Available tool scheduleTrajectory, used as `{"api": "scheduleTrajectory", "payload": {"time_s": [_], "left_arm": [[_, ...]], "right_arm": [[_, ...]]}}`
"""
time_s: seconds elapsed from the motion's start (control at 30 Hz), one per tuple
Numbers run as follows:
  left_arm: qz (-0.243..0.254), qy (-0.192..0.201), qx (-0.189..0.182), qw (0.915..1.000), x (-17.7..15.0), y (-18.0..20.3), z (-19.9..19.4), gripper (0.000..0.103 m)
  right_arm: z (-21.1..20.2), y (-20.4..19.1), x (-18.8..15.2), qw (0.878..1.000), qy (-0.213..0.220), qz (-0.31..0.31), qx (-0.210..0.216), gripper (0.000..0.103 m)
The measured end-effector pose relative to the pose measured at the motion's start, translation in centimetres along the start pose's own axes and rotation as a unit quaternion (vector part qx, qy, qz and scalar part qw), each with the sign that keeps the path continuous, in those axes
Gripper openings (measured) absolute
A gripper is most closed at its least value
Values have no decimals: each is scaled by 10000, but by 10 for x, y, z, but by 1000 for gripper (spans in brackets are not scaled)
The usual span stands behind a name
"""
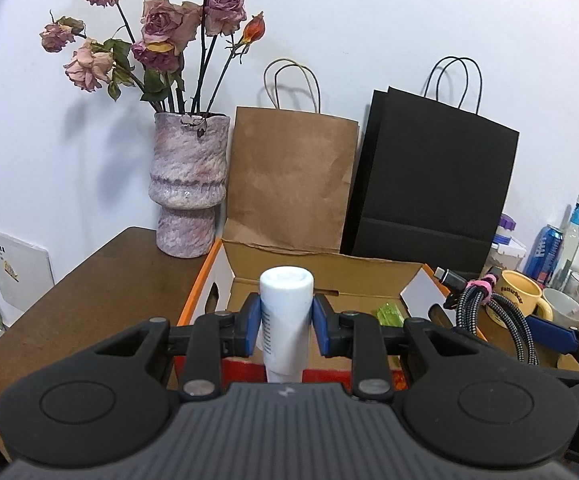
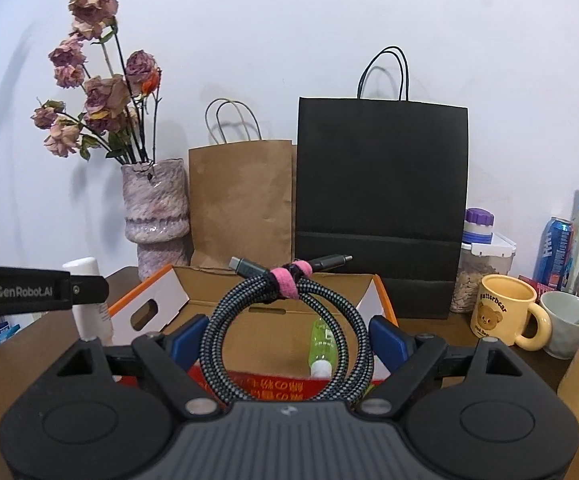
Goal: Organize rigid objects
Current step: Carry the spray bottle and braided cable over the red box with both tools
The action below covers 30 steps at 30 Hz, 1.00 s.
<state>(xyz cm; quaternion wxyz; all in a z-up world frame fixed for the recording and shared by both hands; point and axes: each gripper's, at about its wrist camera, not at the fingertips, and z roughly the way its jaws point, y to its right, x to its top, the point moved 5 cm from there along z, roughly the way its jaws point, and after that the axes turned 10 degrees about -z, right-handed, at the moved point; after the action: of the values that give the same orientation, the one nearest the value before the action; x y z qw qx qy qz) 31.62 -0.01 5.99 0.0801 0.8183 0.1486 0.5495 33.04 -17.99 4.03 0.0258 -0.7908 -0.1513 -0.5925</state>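
White plastic fills our left gripper (image 1: 285, 322): its blue pads pinch a white tube (image 1: 286, 312) upright, held above the near edge of the open cardboard box (image 1: 329, 276). Our right gripper (image 2: 285, 338) stands spread wide around a coiled braided cable (image 2: 289, 312), bound by a pink strap (image 2: 289, 276), the pads pressing the loop's outer sides as far as we can tell; it too hangs before the box. One green bottle (image 2: 322, 340) already lies inside.

We judge the risks plain. The tube is gripped low on its body and could tip or slide out if the pads ease early. The springy coil could flex free of so wide a hold, or snag the box's raised flaps (image 2: 149, 300) on the way in. With both grippers close together, they could knock each other over the opening.

Behind the box stand a brown paper bag (image 1: 289, 176), a black paper bag (image 1: 433, 184) and a vase of dried roses (image 1: 189, 184); a yellow mug (image 2: 505, 308) sits to the right
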Motion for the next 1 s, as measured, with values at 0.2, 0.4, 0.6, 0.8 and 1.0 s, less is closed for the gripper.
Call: {"api": "scheduleTrajectory", "payload": {"time_s": [0.2,0.4,0.6,0.8,1.0], "left_arm": [[-33,18,34,10000,8,0,18,28],[-60,33,98,9999,17,-1,40,28],[-58,22,164,9998,24,-2,63,28],[-9,-9,269,9996,28,-1,86,28],[56,-56,364,9993,28,-2,106,28]], "right_arm": [[20,4,7,10000,-46,34,-1,86],[42,7,15,10000,-44,32,12,86],[67,11,23,10000,-74,53,12,86],[94,13,26,9998,-163,67,14,86],[118,11,23,9995,-315,28,31,86]]}}
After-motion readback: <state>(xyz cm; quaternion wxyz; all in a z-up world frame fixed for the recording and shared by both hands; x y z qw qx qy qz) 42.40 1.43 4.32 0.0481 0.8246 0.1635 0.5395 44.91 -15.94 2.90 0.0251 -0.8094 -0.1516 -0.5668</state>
